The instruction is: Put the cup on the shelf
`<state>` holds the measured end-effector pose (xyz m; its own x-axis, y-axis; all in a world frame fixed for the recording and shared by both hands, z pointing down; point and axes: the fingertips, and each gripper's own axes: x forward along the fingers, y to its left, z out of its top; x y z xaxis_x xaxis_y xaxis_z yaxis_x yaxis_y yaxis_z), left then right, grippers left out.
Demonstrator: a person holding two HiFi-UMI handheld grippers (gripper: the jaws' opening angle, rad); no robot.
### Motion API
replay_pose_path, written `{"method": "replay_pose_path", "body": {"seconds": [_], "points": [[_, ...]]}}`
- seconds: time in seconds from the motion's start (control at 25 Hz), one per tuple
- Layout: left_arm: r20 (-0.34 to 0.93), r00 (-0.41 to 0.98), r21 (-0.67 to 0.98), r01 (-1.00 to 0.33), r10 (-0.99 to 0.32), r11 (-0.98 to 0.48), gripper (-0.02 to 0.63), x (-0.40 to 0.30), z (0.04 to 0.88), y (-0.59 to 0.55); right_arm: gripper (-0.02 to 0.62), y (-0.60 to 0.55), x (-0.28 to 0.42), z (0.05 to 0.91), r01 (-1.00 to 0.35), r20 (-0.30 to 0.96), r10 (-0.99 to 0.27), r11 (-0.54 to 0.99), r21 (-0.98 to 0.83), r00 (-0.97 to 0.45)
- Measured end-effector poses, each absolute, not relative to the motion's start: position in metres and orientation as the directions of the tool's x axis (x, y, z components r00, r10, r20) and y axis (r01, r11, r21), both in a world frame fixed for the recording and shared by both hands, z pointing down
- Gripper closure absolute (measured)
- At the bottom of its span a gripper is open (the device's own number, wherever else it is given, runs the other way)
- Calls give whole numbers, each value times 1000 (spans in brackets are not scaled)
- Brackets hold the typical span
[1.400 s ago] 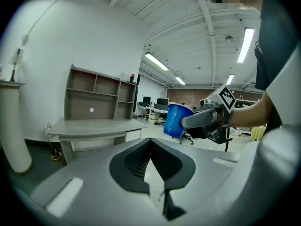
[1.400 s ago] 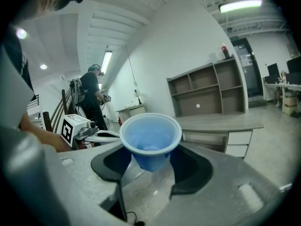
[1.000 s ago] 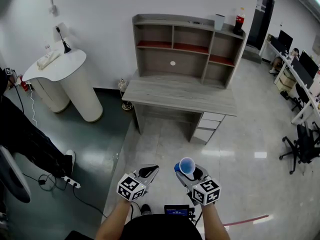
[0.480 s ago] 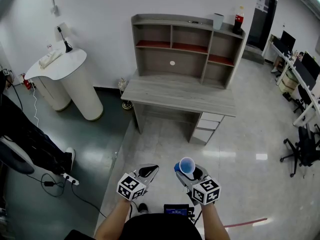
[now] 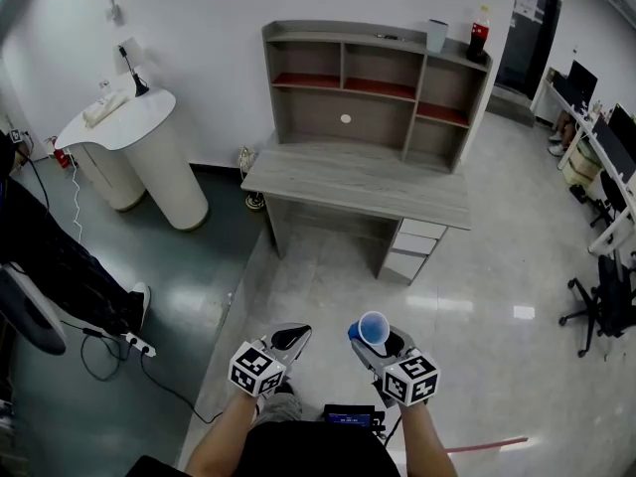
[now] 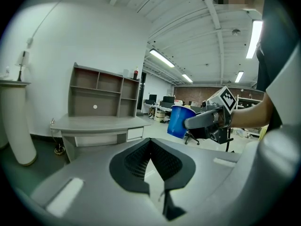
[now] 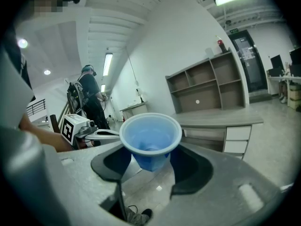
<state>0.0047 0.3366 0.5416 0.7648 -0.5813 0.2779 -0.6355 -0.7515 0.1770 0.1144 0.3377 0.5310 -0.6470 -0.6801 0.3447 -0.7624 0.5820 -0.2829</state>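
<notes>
The right claw (image 7: 150, 160) pinches a blue cup (image 7: 150, 140) low on its body, one jaw on each side. The cup stands upright with its open mouth up, and it looks empty. The left claw (image 6: 150, 147) is pressed together at the tips with nothing between its jaws. It hangs just beside the right claw, at its 9 o'clock.

In the head view both claws sit low in the middle, over a pale glossy floor (image 5: 477, 366). The cup is in the air there, well apart from the furniture.

At 12 o'clock stands a grey worktop (image 5: 358, 182) with white drawers (image 5: 412, 251) under its right end. The shelf (image 5: 308, 122) rises from the back of the worktop, with open compartments, some of them with red floors. On the shelf's top right end stand a grey container (image 5: 437, 36) and a bottle (image 5: 479, 36) with dark drink.

At 10 o'clock is a white rounded stand (image 5: 114, 127). At 9 o'clock a person (image 5: 50, 266) in dark clothes stands at the edge. At 3 o'clock is a black office chair (image 5: 606, 301).
</notes>
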Motion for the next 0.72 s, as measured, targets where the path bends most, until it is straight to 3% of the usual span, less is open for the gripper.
{"method": "replay_pose_path", "body": {"seconds": [0.72], "points": [[270, 798, 198, -593, -538, -780, 606, 0, 552, 244, 339, 254, 110, 538, -795, 375, -702, 544, -267, -606]]}}
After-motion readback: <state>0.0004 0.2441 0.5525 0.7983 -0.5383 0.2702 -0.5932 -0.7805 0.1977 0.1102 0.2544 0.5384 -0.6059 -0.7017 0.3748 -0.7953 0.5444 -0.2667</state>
